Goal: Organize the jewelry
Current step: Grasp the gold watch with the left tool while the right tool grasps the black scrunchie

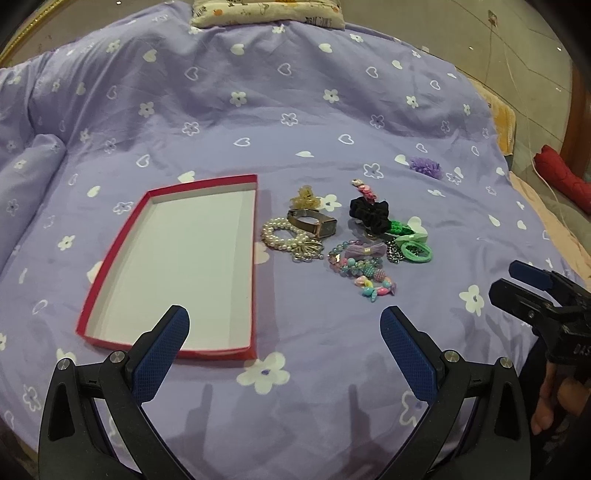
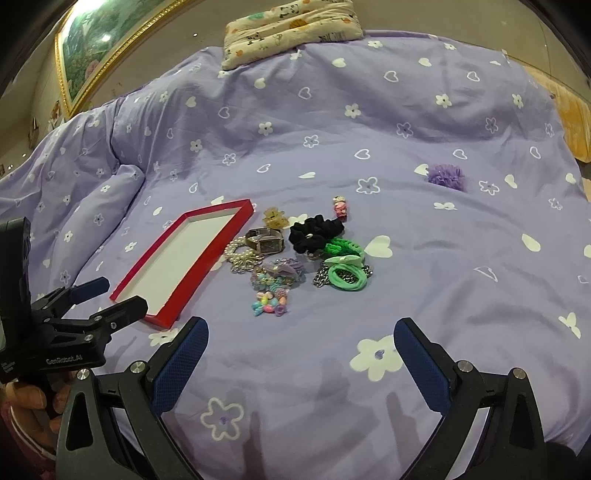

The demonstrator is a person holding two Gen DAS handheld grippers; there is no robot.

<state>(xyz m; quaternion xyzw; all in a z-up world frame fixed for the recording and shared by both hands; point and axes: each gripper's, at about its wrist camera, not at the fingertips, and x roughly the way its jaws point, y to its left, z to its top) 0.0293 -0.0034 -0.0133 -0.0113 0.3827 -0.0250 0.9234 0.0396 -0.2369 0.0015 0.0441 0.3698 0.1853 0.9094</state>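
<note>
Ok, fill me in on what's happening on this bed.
A person holds a gripper in each hand over a purple bedspread. The left gripper and right gripper are both open and hold nothing. An empty red box lies beside a heap of jewelry; a purple hair flower sits apart. Nothing is in the box yet.

Both wrist cameras are hovering low over the purple bedspread, looking forward and downward along their spread blue fingers toward the pillow at the far end. The left view is sitting nearer the red box, facing it almost squarely. The right view is standing further right, seeing the box obliquely. Both are sharing the box, the jewelry pile and each other's gripper at frame edge.
</note>
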